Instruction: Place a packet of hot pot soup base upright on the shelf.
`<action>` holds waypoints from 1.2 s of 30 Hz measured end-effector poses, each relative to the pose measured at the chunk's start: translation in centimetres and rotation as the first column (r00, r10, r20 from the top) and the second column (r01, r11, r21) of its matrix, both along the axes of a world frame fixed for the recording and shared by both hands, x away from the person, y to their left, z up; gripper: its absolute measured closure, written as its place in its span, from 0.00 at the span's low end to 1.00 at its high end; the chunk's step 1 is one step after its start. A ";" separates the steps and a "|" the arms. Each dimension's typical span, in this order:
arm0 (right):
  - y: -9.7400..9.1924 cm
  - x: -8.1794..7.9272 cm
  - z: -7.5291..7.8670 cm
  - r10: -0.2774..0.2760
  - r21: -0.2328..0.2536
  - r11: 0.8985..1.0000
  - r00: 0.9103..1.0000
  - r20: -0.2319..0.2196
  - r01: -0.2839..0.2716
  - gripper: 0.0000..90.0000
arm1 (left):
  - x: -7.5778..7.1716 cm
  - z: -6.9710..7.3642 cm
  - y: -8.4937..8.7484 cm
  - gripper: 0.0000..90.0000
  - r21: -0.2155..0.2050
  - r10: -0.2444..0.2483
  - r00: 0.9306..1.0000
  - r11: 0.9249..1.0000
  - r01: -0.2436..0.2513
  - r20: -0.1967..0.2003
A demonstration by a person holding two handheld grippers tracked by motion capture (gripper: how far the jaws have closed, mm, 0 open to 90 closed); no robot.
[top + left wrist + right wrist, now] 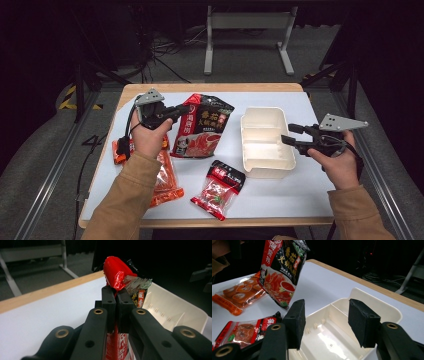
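Pouch point(202, 125), the big red-and-black one, hangs clamped at its top edge in the left tongs point(183, 111), whose jaws press shut on it; it is lifted off the white surface point(280, 195). Right tongs point(289, 134) stand half open with nothing between them, poised over the near end of one cream two-compartment tray point(264, 162). Counted: one held pouch, two orange packets point(167, 182) by the left sleeve, one small red packet point(218, 188) lying near the tray.

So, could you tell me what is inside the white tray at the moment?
The white tray looks empty: both compartments show bare plastic and a divider. In the right gripper view, the right gripper covers part of its near end.
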State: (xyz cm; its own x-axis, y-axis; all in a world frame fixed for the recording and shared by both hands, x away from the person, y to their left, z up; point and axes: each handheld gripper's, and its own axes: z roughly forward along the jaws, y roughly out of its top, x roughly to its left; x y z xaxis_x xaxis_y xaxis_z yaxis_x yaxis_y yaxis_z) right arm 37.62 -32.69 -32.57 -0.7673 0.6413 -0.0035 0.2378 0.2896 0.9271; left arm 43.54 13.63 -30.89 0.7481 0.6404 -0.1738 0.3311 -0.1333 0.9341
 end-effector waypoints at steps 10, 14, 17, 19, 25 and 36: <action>3.5 0.5 1.4 0.083 0.047 0.996 0.996 -0.022 -0.082 0.53 | -2.6 1.6 -0.3 0.97 -0.050 -0.041 0.997 0.998 0.045 0.071; 5.0 0.8 2.1 0.116 0.055 0.992 0.993 -0.022 -0.115 0.52 | -3.2 1.7 -0.5 0.97 -0.062 -0.057 0.995 0.996 0.062 0.086; 6.6 1.2 2.6 0.141 0.057 0.989 0.990 -0.021 -0.140 0.51 | -3.7 1.6 -0.5 0.97 -0.081 -0.070 0.993 0.994 0.078 0.099; 7.5 1.6 2.9 0.163 0.062 0.985 0.986 -0.027 -0.161 0.50 | -4.0 1.5 -0.5 0.97 -0.094 -0.076 0.992 0.992 0.086 0.105; 9.7 2.3 3.3 0.207 0.070 0.976 0.978 -0.033 -0.205 0.50 | -4.6 1.2 -0.4 0.97 -0.115 -0.093 0.989 0.988 0.106 0.113; 12.6 3.1 3.0 0.260 0.037 0.965 0.964 -0.049 -0.258 0.52 | -5.5 0.7 -0.5 0.97 -0.129 -0.115 0.985 0.983 0.132 0.126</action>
